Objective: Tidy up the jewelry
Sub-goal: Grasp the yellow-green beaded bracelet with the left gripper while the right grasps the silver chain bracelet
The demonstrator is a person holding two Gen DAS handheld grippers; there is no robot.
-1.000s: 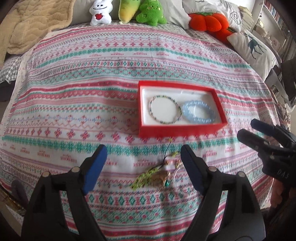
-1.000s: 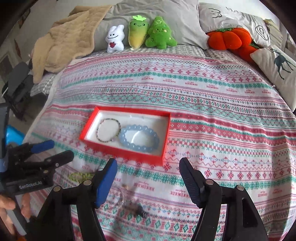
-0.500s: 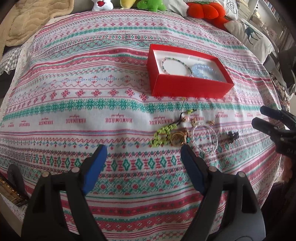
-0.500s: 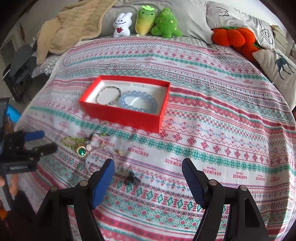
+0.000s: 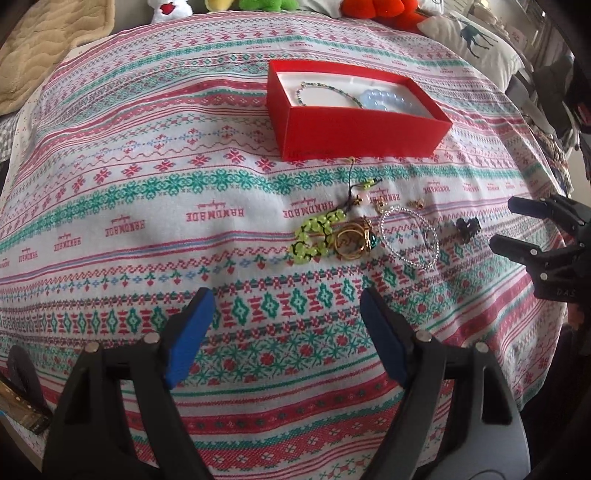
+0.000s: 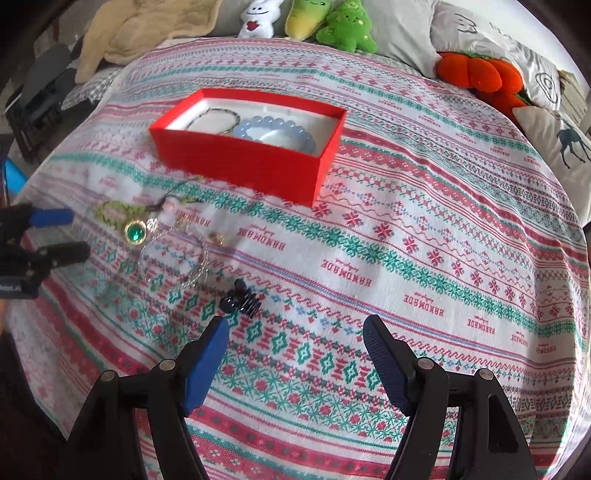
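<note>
A red box (image 5: 364, 134) (image 6: 251, 168) on the patterned bedspread holds a thin beaded bracelet (image 5: 321, 88) and a pale blue bead bracelet (image 6: 275, 129). In front of it lies loose jewelry: a green beaded piece (image 5: 314, 236), a gold ring with a green stone (image 5: 354, 238) (image 6: 135, 232), a sparkly bangle (image 5: 410, 236) (image 6: 184, 258) and a small black clip (image 5: 467, 227) (image 6: 242, 299). My left gripper (image 5: 286, 328) is open and empty, short of the pile. My right gripper (image 6: 295, 352) is open and empty, the black clip just beyond its left finger.
Plush toys (image 6: 325, 22), an orange pumpkin cushion (image 6: 480, 75), a deer pillow (image 6: 557, 136) and a beige blanket (image 5: 40, 48) line the far end of the bed. The bed edge drops off at the left in the right wrist view.
Both grippers have pulled back and dropped lower toward the bedspread, so the box and loose jewelry now sit farther ahead. Both stay open; nothing was picked up.
</note>
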